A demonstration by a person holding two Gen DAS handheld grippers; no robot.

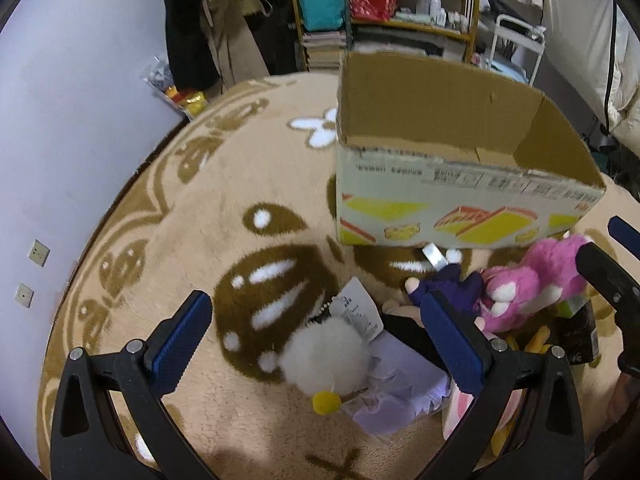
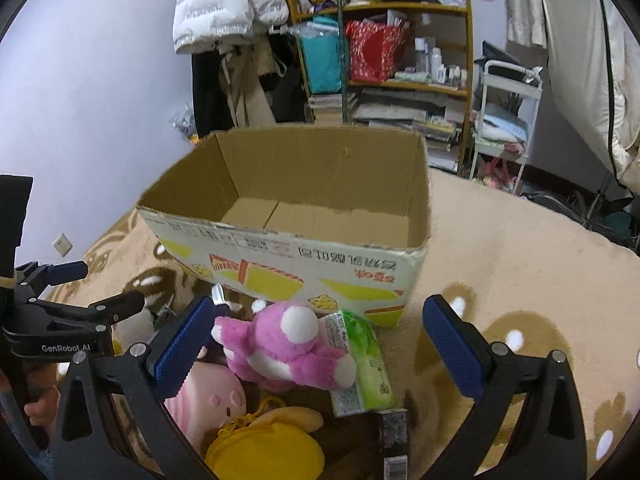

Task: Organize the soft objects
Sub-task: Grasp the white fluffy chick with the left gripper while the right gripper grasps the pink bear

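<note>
An open, empty cardboard box (image 1: 460, 200) (image 2: 304, 256) stands on the beige rug. In front of it lies a pile of soft toys. My left gripper (image 1: 320, 340) is open above a white fluffy ball (image 1: 324, 356) with a paper tag and a yellow pompom. A pink plush bear (image 1: 532, 284) (image 2: 288, 344) lies to its right, with a dark blue plush (image 1: 452, 284) beside it. My right gripper (image 2: 320, 344) is open, its jaws standing either side of the pink bear. A pink-white plush (image 2: 212, 400), a yellow pouch (image 2: 264, 452) and a green tissue pack (image 2: 360, 364) lie close by.
A lilac paper (image 1: 400, 396) lies under the white ball. A dark carton (image 2: 394, 440) lies by the tissue pack. Behind the box stand a cluttered wooden shelf (image 2: 400, 80), hanging coats (image 2: 232, 12) and a white trolley (image 2: 504, 120). A wall (image 1: 60, 100) borders the rug at left.
</note>
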